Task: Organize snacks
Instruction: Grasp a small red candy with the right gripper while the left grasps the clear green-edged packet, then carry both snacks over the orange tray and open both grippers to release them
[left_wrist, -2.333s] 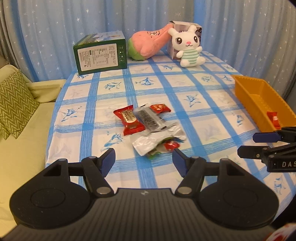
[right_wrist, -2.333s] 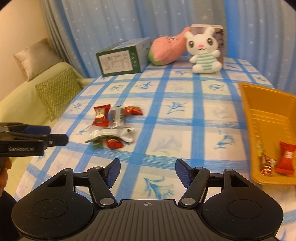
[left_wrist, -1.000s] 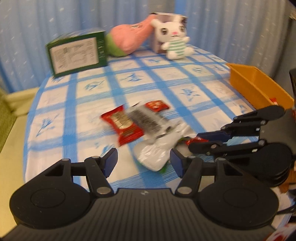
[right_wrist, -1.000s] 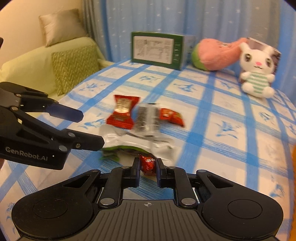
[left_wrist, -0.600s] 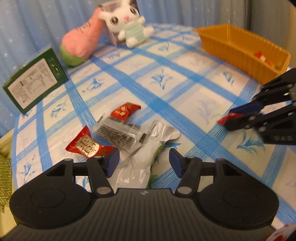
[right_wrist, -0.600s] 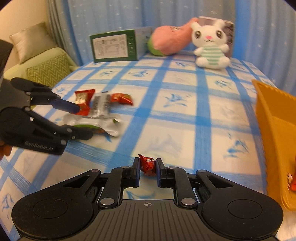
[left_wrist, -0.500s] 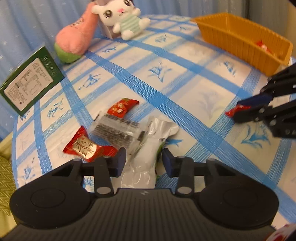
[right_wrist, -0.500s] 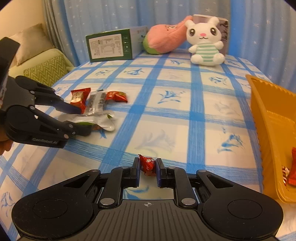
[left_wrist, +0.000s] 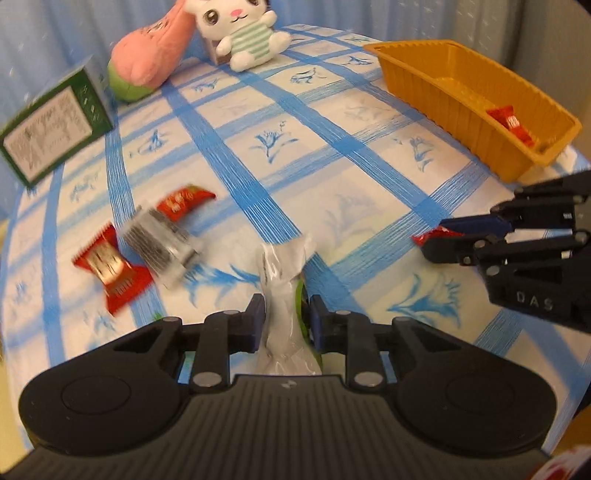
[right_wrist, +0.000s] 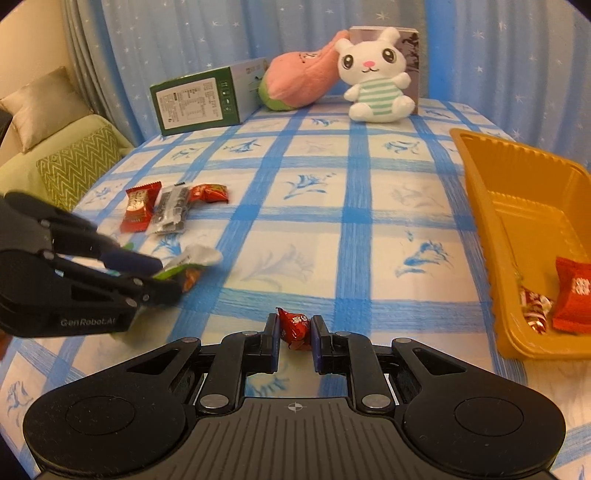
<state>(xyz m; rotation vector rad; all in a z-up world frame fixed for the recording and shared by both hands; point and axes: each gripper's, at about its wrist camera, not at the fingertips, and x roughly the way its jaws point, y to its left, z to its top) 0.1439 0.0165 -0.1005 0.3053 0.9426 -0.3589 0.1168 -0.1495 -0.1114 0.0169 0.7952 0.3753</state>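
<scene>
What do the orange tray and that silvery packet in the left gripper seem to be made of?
The orange ribbed tray looks like thin moulded plastic: glossy sheen, fluted walls. The silvery snack packet looks like crinkly metallised foil film with green print, its creases catching light. The left gripper, whose jaws have just been closing, pinches it.

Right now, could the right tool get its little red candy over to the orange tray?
Probably yes. The right tool grips the red candy, and only bare tablecloth lies between it and the orange tray, whose near end has room.
</scene>
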